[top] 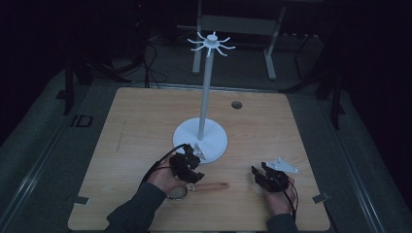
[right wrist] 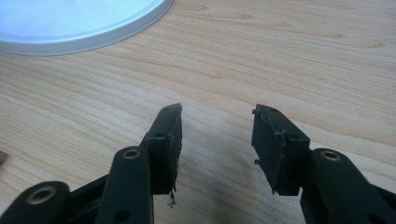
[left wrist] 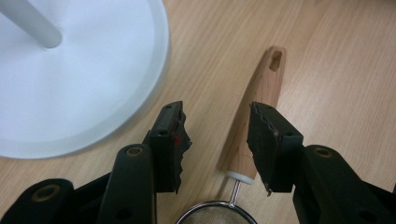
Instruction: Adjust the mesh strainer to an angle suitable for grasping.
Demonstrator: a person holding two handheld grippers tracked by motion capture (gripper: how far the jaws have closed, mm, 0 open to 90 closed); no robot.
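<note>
High view, bench: pale wooden bench [top: 136, 136]; tall white hook stand on a round base [top: 206, 97] at centre.
High view, strainer: small wire-mesh strainer with tapered wooden handle [top: 206, 186] lying flat near the front edge, just beside the left tongs [top: 187, 165].
High view, right tongs [top: 265, 175]: resting on bare wood, well apart from the strainer.
Left gripper view: left tongs [left wrist: 215, 140] parted, straddling the wooden handle without touching it; mesh bowl below, stand base upper left.
Right gripper view: right tongs [right wrist: 217, 140] parted over bare bench; stand base at top left.
</note>
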